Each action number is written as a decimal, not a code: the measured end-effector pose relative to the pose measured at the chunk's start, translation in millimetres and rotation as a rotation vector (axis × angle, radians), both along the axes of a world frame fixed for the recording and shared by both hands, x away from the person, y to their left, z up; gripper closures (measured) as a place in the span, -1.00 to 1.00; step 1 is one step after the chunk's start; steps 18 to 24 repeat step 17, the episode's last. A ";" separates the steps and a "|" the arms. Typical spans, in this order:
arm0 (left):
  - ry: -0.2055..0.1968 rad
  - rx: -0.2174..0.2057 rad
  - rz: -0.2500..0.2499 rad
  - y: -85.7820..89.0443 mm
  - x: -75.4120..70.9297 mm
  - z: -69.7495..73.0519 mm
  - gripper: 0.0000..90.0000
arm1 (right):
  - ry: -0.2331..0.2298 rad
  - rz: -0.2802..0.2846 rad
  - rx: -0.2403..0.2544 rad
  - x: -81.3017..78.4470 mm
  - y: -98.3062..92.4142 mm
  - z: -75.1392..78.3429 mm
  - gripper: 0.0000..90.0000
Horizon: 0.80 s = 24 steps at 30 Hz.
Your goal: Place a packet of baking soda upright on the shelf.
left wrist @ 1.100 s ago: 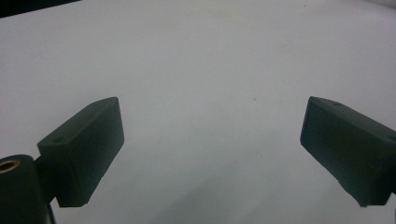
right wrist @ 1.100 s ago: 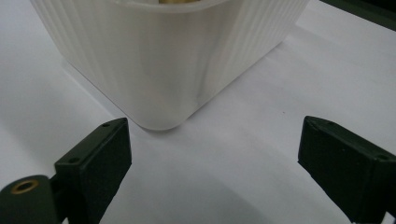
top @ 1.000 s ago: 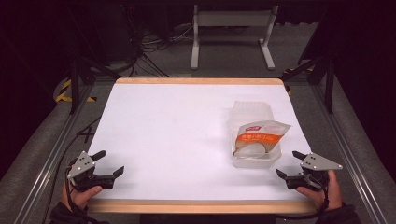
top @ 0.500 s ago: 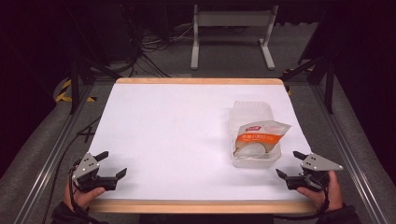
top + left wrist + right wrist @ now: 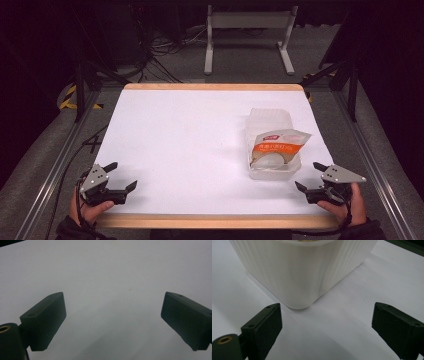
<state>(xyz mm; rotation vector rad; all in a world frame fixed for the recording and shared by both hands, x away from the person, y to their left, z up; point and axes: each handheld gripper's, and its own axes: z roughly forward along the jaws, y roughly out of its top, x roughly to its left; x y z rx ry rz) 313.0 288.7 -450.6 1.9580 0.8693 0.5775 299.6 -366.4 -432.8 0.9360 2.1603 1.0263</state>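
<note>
The left gripper [image 5: 121,176] rests at the near left corner of the tabletop [image 5: 190,140], held in a hand [image 5: 89,210]. Its jaws stand wide apart, and in the left gripper view there is nothing between them or ahead of them but bare white surface. It is well apart from anything to handle.

Farther right, ahead of and a little to the left of the right gripper's jaws, sits a plastic tub [image 5: 272,145], white and translucent, with ribbed walls and rounded corners. A bag [image 5: 277,145] with an orange printed panel lies in it, its top edge sticking out over the rim on the right. Something pale and round shows through the bag's clear lower part; what it is cannot be told.

The right gripper [image 5: 311,178] sits at the near right corner, its jaws also spread wide and holding nothing. In the right gripper view a rounded corner of the tub [image 5: 302,272] stands just beyond the jaws, closer to the left one, not touching either.

The tub looks light and thin-walled, so it would likely flex under a squeeze and slide on the smooth tabletop. A pinch on the near rim or wall seems the firmest hold. The bag looks soft, crinkly and slippery; its protruding top edge is the easiest place to take it, gently, since the contents may be fragile.
</note>
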 end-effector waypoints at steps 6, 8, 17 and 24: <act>0.003 0.006 0.000 -2.0 1.2 0.0 -0.85 | 0.002 0.000 0.000 0.7 -0.6 -0.7 -0.77; 0.004 0.011 0.001 -2.6 1.7 0.0 -0.85 | 0.002 -0.001 0.003 0.8 -1.4 -0.8 -0.77; 0.010 0.037 -0.003 -7.5 4.1 -0.2 -0.85 | 0.004 -0.008 0.012 0.0 -2.7 -1.2 -0.77; 0.010 0.037 -0.003 -7.5 4.1 -0.2 -0.85 | 0.004 -0.008 0.012 0.0 -2.7 -1.2 -0.77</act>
